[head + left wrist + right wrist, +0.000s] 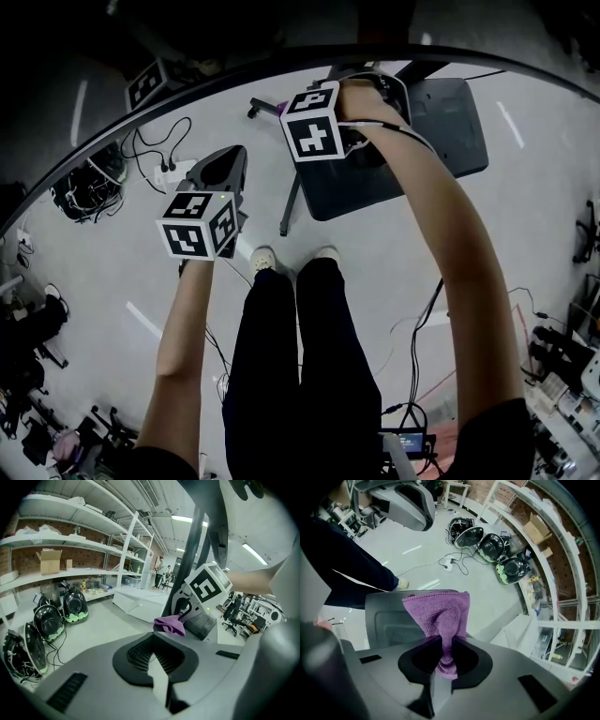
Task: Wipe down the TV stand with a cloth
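My right gripper is shut on a purple cloth, which bunches between the jaws and fans out ahead of them. Just behind the cloth lies the TV stand's dark grey base plate. In the head view that plate lies on the floor by the right gripper's marker cube; the cloth is hidden there. My left gripper is shut and holds nothing. It hangs lower left and looks across at the cloth and the stand's pole.
The person's legs stand between the arms. A power strip with cables lies on the floor at left. Round black-and-green devices sit under white shelving. A low white platform and office chairs stand farther off.
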